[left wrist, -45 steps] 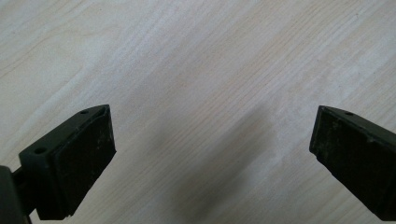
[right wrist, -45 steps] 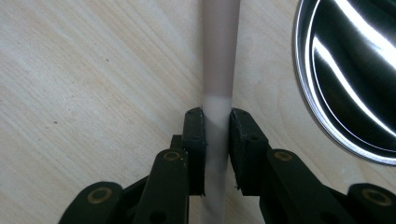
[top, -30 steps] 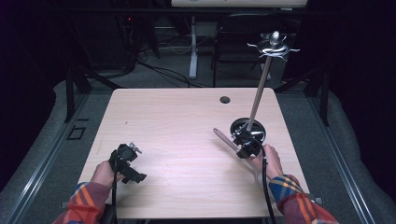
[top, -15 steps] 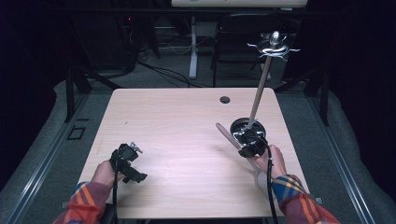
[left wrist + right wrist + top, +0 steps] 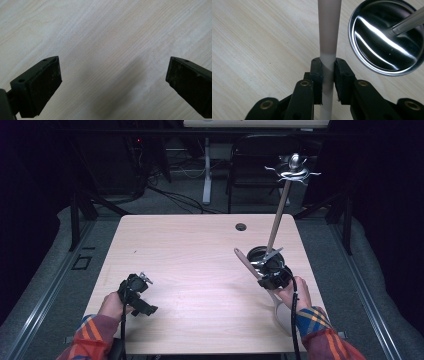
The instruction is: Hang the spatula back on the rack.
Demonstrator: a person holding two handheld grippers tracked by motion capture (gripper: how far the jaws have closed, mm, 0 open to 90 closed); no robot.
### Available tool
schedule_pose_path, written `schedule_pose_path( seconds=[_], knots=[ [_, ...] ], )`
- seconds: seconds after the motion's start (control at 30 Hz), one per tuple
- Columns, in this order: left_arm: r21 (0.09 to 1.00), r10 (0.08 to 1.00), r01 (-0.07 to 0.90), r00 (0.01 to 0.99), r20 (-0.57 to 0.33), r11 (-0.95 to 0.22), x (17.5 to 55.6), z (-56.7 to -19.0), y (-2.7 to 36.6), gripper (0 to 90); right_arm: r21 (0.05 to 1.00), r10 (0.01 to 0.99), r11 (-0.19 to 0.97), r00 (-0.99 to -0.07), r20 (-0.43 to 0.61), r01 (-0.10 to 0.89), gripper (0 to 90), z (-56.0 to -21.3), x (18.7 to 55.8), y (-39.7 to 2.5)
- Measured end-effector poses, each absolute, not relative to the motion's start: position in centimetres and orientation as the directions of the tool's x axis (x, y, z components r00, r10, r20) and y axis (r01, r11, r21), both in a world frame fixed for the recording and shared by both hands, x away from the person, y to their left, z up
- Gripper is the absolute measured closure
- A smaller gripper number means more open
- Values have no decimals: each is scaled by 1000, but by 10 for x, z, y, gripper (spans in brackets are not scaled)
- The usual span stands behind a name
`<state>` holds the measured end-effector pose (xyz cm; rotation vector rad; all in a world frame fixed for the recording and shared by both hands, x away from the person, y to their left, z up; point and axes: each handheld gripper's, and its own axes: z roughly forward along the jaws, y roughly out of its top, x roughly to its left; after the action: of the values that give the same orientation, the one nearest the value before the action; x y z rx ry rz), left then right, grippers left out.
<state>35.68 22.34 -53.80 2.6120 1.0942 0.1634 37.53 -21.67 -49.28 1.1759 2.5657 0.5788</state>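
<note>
clamping a pale wooden handle (image 5: 327, 50) beside the shiny stand base (image 5: 387, 37), the right tongs (image 5: 328, 75); left tongs (image 5: 112, 80) gape wide over bare bench (image 5: 105, 30).

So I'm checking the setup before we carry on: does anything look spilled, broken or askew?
Nothing spilled or broken. The right gripper is shut on a pale utensil handle beside the stand's shiny round base. The stand's pole seems to lean, perhaps only from the camera angle. The left gripper is open over bare table.

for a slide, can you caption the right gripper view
Right hand-held gripper shut on a pale utensil handle above the wooden table, beside the shiny round base of a utensil stand.
</note>
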Motion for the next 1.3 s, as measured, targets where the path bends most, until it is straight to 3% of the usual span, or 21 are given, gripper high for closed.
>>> schedule_pose_path(
  seconds=[0.63,1.3],
  knots=[
    [315,710,677,704,-15,-665,357,-538,223,0,535,797,539,-600,-75,650,782,-469,366,-232],
    [308,705,674,709,-14,-672,359,-538,221,0,696,849,432,-520,-98,574,782,-436,353,-251]
  ],
)
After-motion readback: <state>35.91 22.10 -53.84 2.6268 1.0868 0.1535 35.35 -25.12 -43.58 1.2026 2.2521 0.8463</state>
